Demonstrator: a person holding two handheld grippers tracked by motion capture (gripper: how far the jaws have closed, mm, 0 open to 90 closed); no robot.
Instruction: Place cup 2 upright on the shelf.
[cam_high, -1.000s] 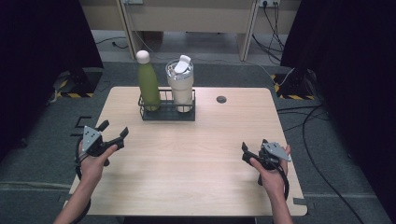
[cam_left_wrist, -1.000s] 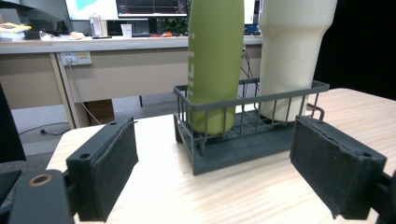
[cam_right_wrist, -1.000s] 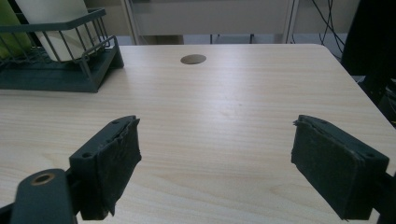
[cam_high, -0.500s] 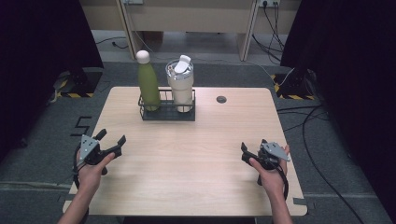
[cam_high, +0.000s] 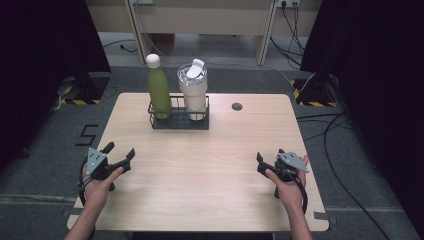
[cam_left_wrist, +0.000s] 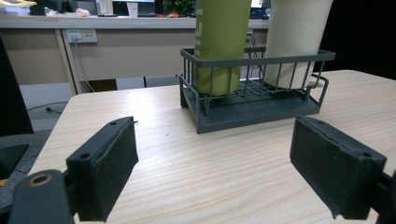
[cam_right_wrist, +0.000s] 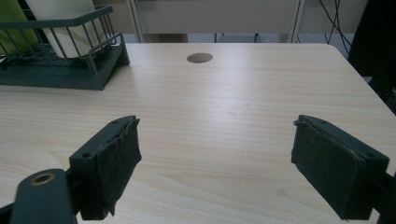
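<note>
Left gripper (cam_high: 119, 154): low over the near-left corner of the table (cam_high: 210, 190), jaws spread apart, nothing between the pads, aimed toward the rack.
Right gripper (cam_high: 267, 164): low over the near-right part of the table, jaws released and wide, bare wood between them.
Left hand (cam_high: 97, 182): wrapped round the left gripper's body, forearm coming in from the bottom edge.
Right hand (cam_high: 290, 187): gripping the right gripper's body, cable looping beside the wrist.
Wire rack (cam_high: 179, 117): dark, at the far middle-left of the table, well apart from both grippers.
Green bottle (cam_high: 158, 92): upright in the left end of the rack, white cap on top.
White tumbler (cam_high: 193, 92): upright in the right end of the rack, just beside the bottle, lid on with its flap raised.
Left gripper view: rack (cam_left_wrist: 254, 93) dead ahead, green bottle (cam_left_wrist: 219, 42) and tumbler (cam_left_wrist: 296, 37) standing inside it.
Right gripper view: corner of the rack (cam_right_wrist: 60, 56) at upper left, round cable hole (cam_right_wrist: 199, 57) ahead in the tabletop.
</note>
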